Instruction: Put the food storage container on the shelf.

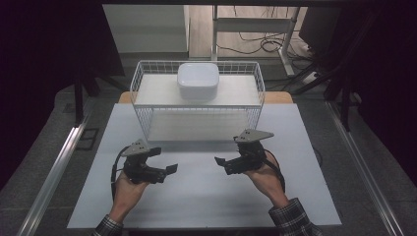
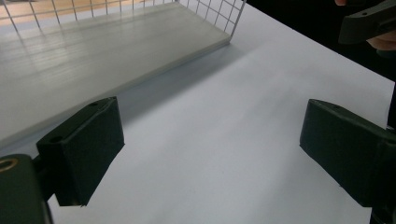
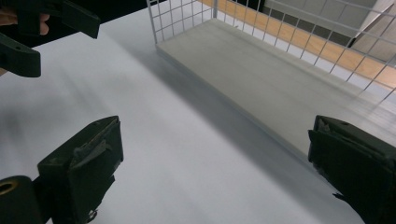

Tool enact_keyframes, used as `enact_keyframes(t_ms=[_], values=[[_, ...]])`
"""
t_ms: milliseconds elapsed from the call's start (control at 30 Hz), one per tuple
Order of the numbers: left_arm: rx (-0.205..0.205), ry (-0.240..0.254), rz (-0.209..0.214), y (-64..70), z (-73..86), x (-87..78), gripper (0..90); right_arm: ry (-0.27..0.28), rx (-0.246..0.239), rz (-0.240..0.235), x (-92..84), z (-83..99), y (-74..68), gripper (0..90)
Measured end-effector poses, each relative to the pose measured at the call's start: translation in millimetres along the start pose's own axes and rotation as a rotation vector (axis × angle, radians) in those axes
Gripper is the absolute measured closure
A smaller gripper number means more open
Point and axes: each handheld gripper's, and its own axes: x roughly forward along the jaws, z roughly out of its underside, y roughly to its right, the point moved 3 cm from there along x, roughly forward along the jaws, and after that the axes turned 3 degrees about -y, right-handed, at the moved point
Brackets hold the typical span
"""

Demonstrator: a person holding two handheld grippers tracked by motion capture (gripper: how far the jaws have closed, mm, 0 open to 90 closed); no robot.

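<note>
1. My left gripper (image 1: pixel 164 164) hovered just above the white counter (image 1: pixel 206 196), its fingers (image 1: pixel 171 168) spread wide apart and grasping nothing, pointing inward toward the middle.
2. My right gripper (image 1: pixel 222 162) sat opposite, well apart from the left one, its fingers (image 1: pixel 220 161) likewise released and empty, aimed back at the left.
3. In the left gripper view, both black fingers (image 2: pixel 81 149) rose from the bottom edge with bare counter (image 2: pixel 224 140) between them; the other gripper (image 2: pixel 369 23) showed in the top right corner.
4. In the right gripper view, same story: the fingers (image 3: pixel 81 168) were parted, with nothing but white surface between, and my other gripper (image 3: pixel 42 28) showed at the top left.
5. Ahead of both hands stood the white wire rack (image 1: pixel 196 98), resting on the counter near its far edge, with its open front facing me.
6. The white bowl (image 1: pixel 197 81) sat on the rack's upper shelf (image 1: pixel 236 91), around the middle, upright, well apart from both grippers.
7. The rack's lower shelf (image 1: pixel 196 125) was a pale board; both gripper views caught it, the left gripper view at its upper left (image 2: pixel 93 56), the right gripper view at its upper right (image 3: pixel 261 70).
8. My left hand (image 1: pixel 127 189) and right hand (image 1: pixel 265 178) came in from the near edge, with a plaid sleeve (image 1: pixel 292 219) on the right wrist.
</note>
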Motion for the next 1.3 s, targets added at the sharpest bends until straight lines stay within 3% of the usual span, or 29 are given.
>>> enact_keyframes(t_ms=[200,700,1300], values=[[-0.011,-0.01,0.002,3.8,16.1,-1.1,6.1,-0.003,-0.006,-0.005,-2.1,9.1,-5.1,3.2],[-0.001,-0.037,0.007,15.0,39.5,-2.7,6.1,-0.031,-0.021,-0.009,-2.8,36.6,-15.3,3.1],[0.015,-0.084,-0.059,12.6,62.4,-15.1,5.8,-0.069,-0.01,0.017,-12.3,66.5,-13.3,0.6]])
